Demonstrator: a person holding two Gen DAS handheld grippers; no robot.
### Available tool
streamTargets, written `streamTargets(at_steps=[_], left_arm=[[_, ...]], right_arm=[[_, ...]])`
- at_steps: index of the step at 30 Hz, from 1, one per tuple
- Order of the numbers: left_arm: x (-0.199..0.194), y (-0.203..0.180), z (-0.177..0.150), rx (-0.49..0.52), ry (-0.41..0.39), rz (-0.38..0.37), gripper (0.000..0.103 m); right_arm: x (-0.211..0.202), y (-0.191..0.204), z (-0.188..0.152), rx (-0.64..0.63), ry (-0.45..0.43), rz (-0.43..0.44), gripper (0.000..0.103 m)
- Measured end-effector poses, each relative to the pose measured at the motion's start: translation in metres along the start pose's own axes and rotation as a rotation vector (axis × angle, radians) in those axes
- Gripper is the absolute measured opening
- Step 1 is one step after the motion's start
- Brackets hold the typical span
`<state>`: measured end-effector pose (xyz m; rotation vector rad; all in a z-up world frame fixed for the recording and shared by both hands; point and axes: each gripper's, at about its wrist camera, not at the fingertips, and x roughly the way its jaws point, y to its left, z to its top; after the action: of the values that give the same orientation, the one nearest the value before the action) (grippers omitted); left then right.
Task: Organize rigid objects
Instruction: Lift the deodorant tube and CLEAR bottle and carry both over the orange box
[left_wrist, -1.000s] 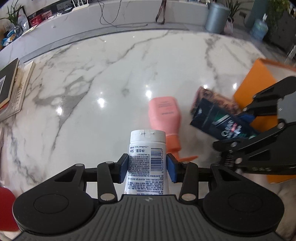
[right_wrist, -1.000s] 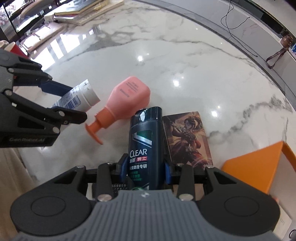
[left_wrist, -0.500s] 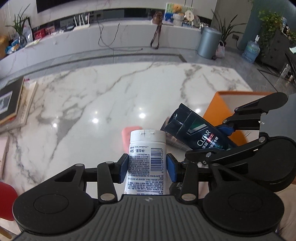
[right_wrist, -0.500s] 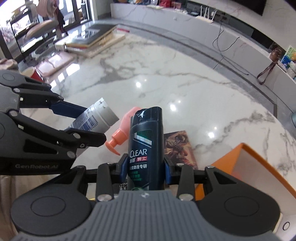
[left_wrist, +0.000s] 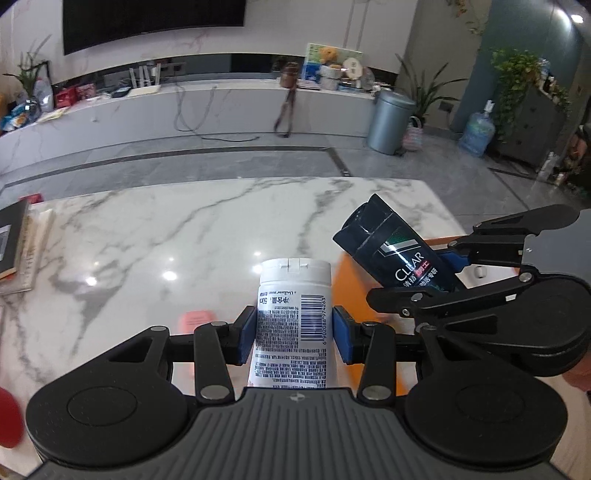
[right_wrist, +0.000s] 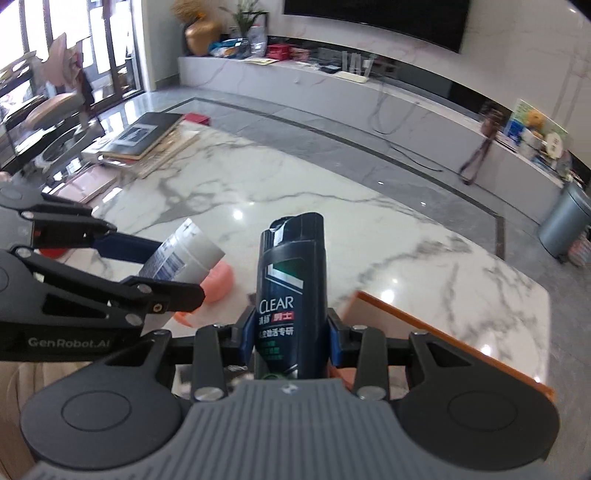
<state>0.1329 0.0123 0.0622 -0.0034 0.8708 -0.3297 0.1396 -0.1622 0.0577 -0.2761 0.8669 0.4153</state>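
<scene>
While the glossy, grey-veined marble bench (left_wrist: 155, 236) carried an orange, straight-walled box (right_wrist: 436, 325), the right claw (right_wrist: 291, 332) pinched a dark, flat-sided shampoo bottle (right_wrist: 291, 280) aloft; the left claw (left_wrist: 293, 332) pinched a white cylindrical tube (left_wrist: 293, 295) aloft.

White marble counter (left_wrist: 147, 236), grey-veined and glossy, with ceiling lights reflected in it. Stack of books (right_wrist: 147, 136) at one counter edge, a dark cover on top. Grey tiled floor (left_wrist: 229, 162) beyond. Long low marble ledge (left_wrist: 184, 107) along the far wall, cluttered with small items; a black cable (left_wrist: 192, 122) trails down from it. Large dark screen (left_wrist: 151, 22) on the wall above. Grey pedal bin (left_wrist: 389, 122) on the floor, a water jug (left_wrist: 474, 134) and potted plants (left_wrist: 517, 81) nearby.
</scene>
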Motion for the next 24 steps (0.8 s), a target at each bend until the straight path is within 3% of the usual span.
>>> streamTargets(at_steps=[12, 18, 24], left_arm=[[0.050, -0.067, 0.004, -0.019, 0.067, -0.161, 0.050], [0.080, -0.095, 0.004, 0.003, 0.116, -0.178, 0.050], [0.102, -0.109, -0.004, -0.004, 0.156, -0.166, 0.050]], right_arm=[[-0.008, -0.086, -0.066, 0.182, 0.098, -0.102, 0.038], [0.013, -0.121, -0.104, 0.286, 0.178, -0.093, 0.038], [0.040, -0.136, -0.121, 0.334, 0.232, -0.070, 0.038]])
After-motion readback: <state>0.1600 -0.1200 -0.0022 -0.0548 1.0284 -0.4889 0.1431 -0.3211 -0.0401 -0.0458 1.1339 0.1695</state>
